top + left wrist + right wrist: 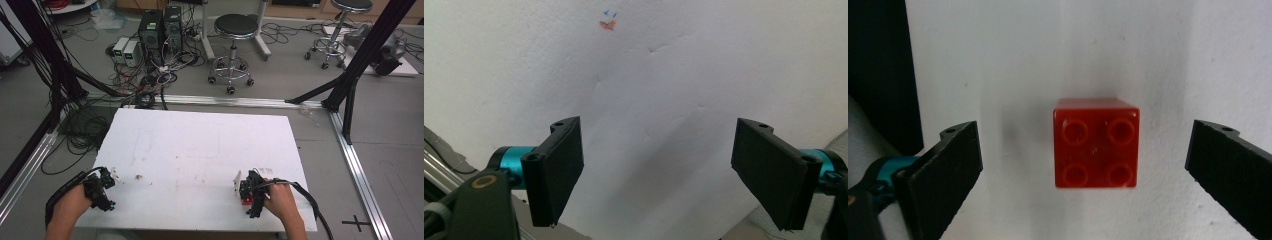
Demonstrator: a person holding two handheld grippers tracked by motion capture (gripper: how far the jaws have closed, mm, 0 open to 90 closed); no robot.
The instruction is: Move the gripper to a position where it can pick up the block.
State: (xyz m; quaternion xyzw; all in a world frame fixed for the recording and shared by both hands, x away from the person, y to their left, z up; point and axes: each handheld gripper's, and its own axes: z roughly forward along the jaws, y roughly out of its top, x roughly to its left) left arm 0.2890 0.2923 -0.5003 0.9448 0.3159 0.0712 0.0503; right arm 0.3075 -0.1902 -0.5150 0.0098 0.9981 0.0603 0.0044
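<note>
Between spread right claw (pixel 1083 170) jaws: red brick (pixel 1096 143), untouched.

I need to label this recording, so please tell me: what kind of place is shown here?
Probably a robotics lab or workshop: a white foam board table inside a black metal frame, black computer towers amid tangled floor cables, and round black stools on wheels.

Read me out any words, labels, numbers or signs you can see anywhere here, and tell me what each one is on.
None can be read.
White table: small blue and orange marks, too blurred to read.
Red brick: four studs, no lettering legible.
Floor: black cross mark, a sign, not text.
Computer towers: any labels too small to read.
</note>
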